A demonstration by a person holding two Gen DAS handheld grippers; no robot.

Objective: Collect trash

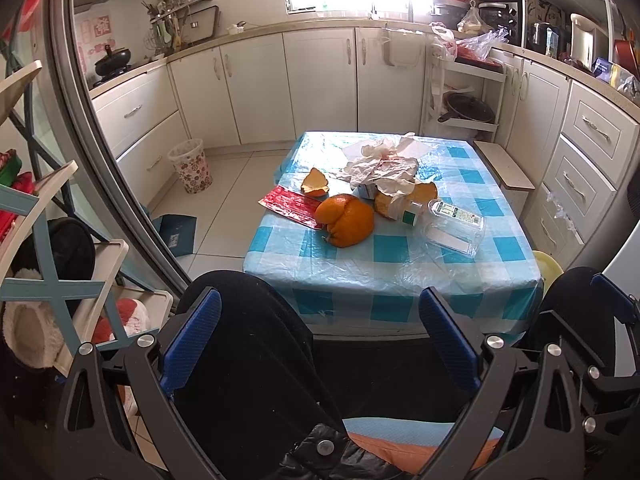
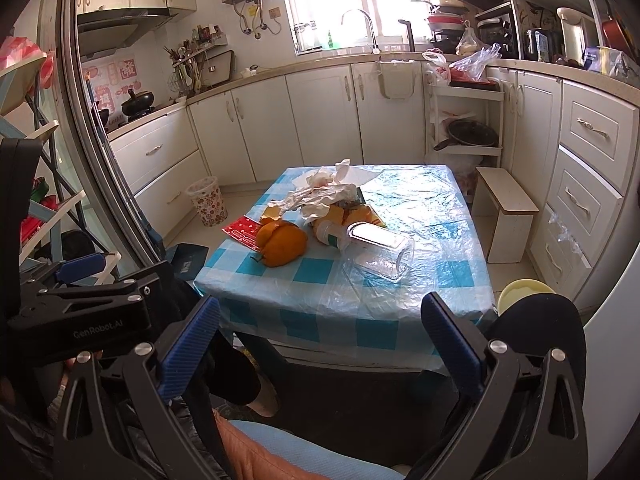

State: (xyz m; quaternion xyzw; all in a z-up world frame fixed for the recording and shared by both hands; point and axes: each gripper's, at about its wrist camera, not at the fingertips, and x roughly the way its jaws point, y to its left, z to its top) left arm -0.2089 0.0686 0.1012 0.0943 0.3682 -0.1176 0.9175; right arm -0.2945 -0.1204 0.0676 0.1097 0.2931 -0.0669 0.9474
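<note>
Nothing looks collected yet: all the trash sits in a heap on the tabletop (image 1: 472, 280). Crumpled tissues (image 1: 384, 164) lie at the far side, orange peel (image 1: 344, 220) near the left with a red wrapper (image 1: 290, 204) touching it, and a clear plastic bottle (image 1: 452, 224) lies on its side to the right. The waste bin (image 1: 191, 166) stands on the floor, well apart to the left. Both the left tongs (image 1: 320, 340) and right tongs (image 2: 320, 340) gape wide, holding nothing, short of the near edge
</note>
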